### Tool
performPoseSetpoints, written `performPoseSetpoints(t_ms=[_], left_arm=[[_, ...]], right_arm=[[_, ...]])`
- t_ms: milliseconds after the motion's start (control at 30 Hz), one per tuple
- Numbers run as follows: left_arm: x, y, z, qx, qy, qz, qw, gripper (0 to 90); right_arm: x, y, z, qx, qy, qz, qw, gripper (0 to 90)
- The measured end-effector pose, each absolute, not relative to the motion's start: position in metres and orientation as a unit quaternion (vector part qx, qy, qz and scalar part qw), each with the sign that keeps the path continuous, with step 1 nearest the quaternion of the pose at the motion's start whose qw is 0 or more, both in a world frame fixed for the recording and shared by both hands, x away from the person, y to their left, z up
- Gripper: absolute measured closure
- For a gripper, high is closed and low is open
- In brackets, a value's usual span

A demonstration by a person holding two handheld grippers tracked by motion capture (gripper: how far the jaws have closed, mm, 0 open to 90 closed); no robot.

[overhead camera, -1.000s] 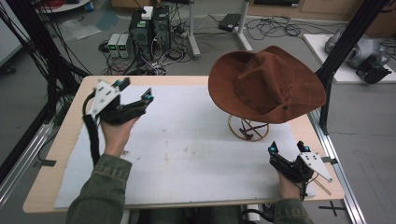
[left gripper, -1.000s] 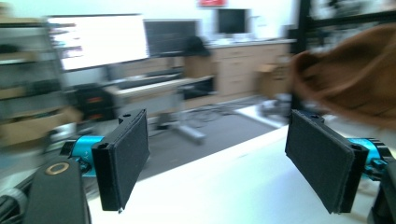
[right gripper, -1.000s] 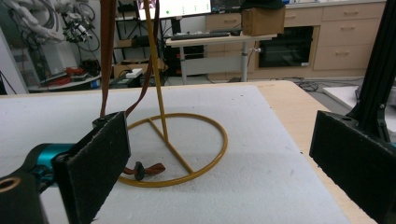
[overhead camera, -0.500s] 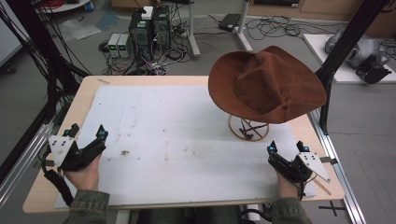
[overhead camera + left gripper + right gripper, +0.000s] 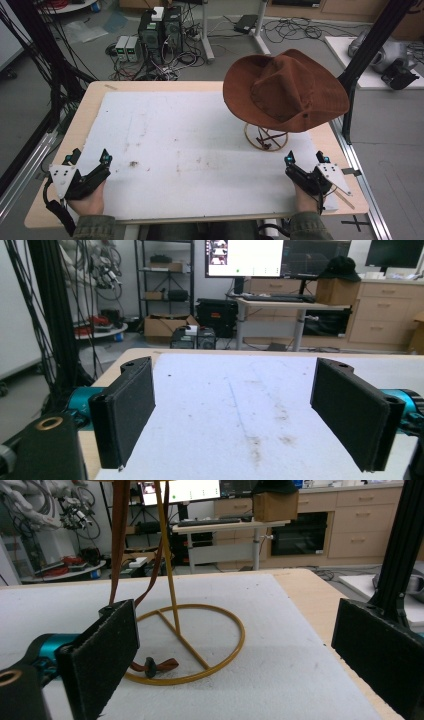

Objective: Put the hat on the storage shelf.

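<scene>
High view: the left gripper (image 5: 90,159) sits at the near left corner of the counter (image 5: 65,150), jaws spread and holding nothing. A second ago it was raised well forward over the white mat (image 5: 190,145); half a second ago it was already down at this edge, so it has pulled back toward the person and settled. The right gripper (image 5: 306,161) rests at the near right corner, where it was in both earlier pictures, jaws also spread and empty. The brown hat (image 5: 285,90) sits on its yellow wire stand (image 5: 266,137), ahead of the right gripper and slightly to its left, well apart from the left gripper and far off to its right. Neither gripper touches it.

Left gripper view: both black pads (image 5: 127,415) stand wide apart with only stained mat between them and nothing within reach ahead.

Right gripper view: the jaws are wide, and the stand's ring base (image 5: 200,645) lies just ahead between them, its upright rising out of frame. A brown chin strap (image 5: 120,540) hangs down beside the left pad, its end lying inside the ring.

My judgement: with both hands parked and the hat seated on the stand, the work looks either finished or paused; the right gripper is the one placed to reach the hat.
</scene>
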State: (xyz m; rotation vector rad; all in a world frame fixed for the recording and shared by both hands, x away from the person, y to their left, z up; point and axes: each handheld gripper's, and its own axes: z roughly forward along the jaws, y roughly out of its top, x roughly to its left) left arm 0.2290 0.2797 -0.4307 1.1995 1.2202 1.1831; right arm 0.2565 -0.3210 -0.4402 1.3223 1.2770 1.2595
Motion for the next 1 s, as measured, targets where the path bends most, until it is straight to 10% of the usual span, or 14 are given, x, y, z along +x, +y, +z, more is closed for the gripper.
performPoseSetpoints(t_ms=[1000], left_arm=[[0.2309, 0.2788, -0.4395, 0.506, 0.499, 0.482, 0.513, 17.6]], right_arm=[[0.2597, -0.3218, -0.4424, 0.532, 0.525, 0.509, 0.427, 4.2]])
